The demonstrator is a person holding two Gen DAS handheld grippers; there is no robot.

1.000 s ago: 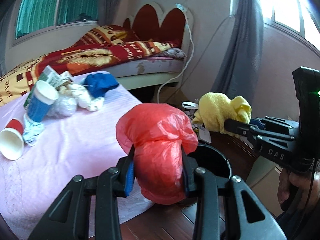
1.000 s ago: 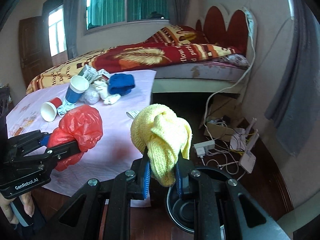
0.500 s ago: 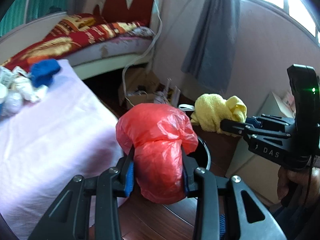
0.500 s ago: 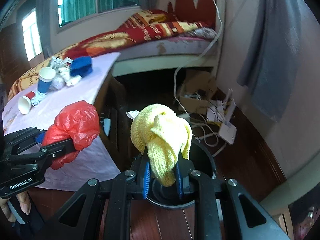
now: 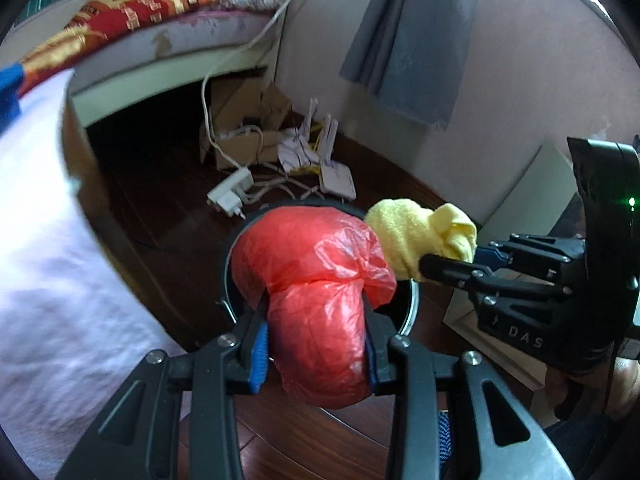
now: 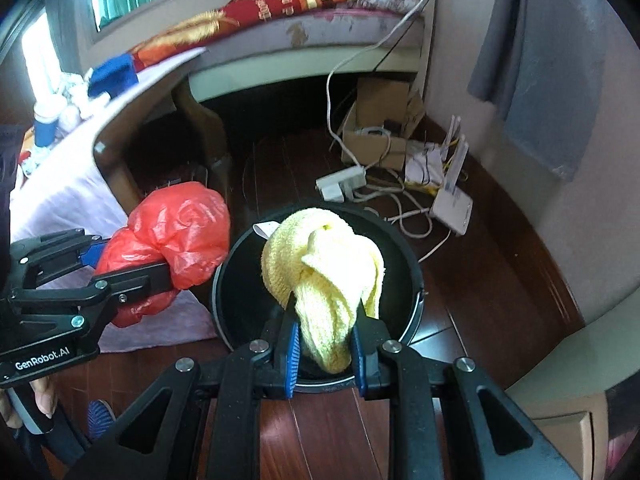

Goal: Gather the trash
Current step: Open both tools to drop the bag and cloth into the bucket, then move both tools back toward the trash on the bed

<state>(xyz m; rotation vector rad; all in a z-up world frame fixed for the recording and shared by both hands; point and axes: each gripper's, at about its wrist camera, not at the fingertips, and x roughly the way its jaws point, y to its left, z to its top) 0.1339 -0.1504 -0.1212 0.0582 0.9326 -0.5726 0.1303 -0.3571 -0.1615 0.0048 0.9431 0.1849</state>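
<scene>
Red plastic bag pinched in left tool, bunched over the black bin on the floor. Yellow cloth wad pinched in right tool, hanging above the bin mouth. Both held, none dropped yet. Risk: the bag is puffy and sits toward the bin's left rim in the right view, so on release it could catch the rim and spill onto the floor. Two loads crowd one opening, may jam. More trash waits on worktop, far left.
</scene>
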